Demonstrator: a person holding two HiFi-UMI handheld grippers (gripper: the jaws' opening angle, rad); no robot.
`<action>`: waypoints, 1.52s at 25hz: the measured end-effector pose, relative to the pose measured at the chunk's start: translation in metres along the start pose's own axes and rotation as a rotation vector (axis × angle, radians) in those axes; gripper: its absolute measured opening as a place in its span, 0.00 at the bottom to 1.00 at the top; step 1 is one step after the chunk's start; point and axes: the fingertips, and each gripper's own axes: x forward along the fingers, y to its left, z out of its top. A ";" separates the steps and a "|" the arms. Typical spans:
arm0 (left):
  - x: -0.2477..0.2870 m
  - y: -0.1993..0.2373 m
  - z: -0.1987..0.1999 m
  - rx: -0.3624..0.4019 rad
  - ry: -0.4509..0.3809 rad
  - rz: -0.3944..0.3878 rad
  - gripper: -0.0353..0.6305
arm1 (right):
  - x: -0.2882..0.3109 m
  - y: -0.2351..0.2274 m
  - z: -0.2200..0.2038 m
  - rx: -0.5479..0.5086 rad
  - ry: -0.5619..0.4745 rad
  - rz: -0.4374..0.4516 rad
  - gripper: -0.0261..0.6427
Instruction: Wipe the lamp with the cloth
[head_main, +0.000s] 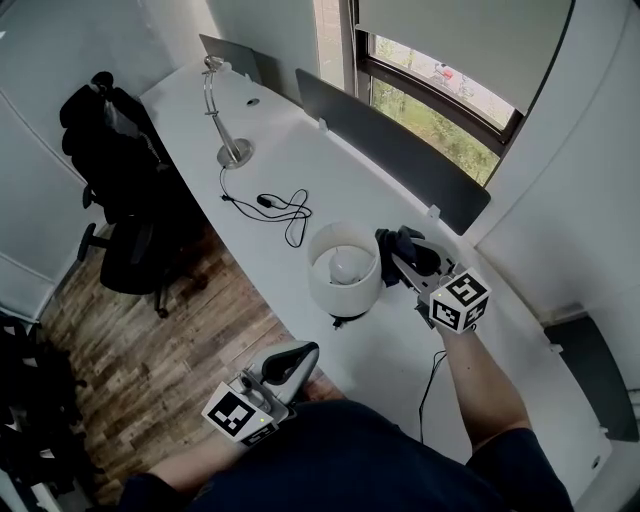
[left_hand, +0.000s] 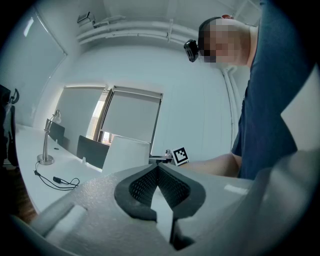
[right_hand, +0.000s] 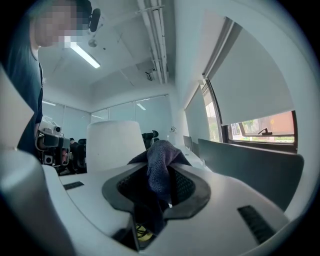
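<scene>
Head view: a long white table ran beneath a window, with a dark divider panel along its far edge. The lamp, with a white round shade and its bulb visible from above, stood near the table's near edge. The right hand-held gripper was at the shade's right side, pinching a dark cloth. The cloth lay just beside the shade, and contact between them could not be confirmed. The left hand-held gripper was held low beside the person's torso, off the table edge and above the wooden floor, well apart from the lamp. Further along the table stood a silver desk lamp, and a loose black cable lay between it and the shaded lamp. A black office chair stood on the floor beside the table. Left gripper view: the jaws were pressed together with nothing between them. Beyond them the white shade was visible, with the right hand-held gripper's marker cube just to its right, and the desk lamp and cable lay far to the left. Right gripper view: the jaws were clamped on the cloth, which bunched up above the pads and hung down between them. The white shade rose just behind and to the left of the cloth, and the divider panel and window lay to the right
</scene>
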 end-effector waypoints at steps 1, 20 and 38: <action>0.000 -0.001 0.002 0.001 -0.007 -0.003 0.06 | 0.000 0.001 0.007 -0.006 -0.009 0.002 0.21; -0.020 -0.013 0.033 0.035 -0.170 -0.051 0.06 | -0.002 0.026 0.098 -0.149 -0.094 0.021 0.21; -0.038 0.000 0.007 -0.019 -0.080 0.051 0.06 | 0.049 -0.013 0.005 -0.110 0.113 0.062 0.21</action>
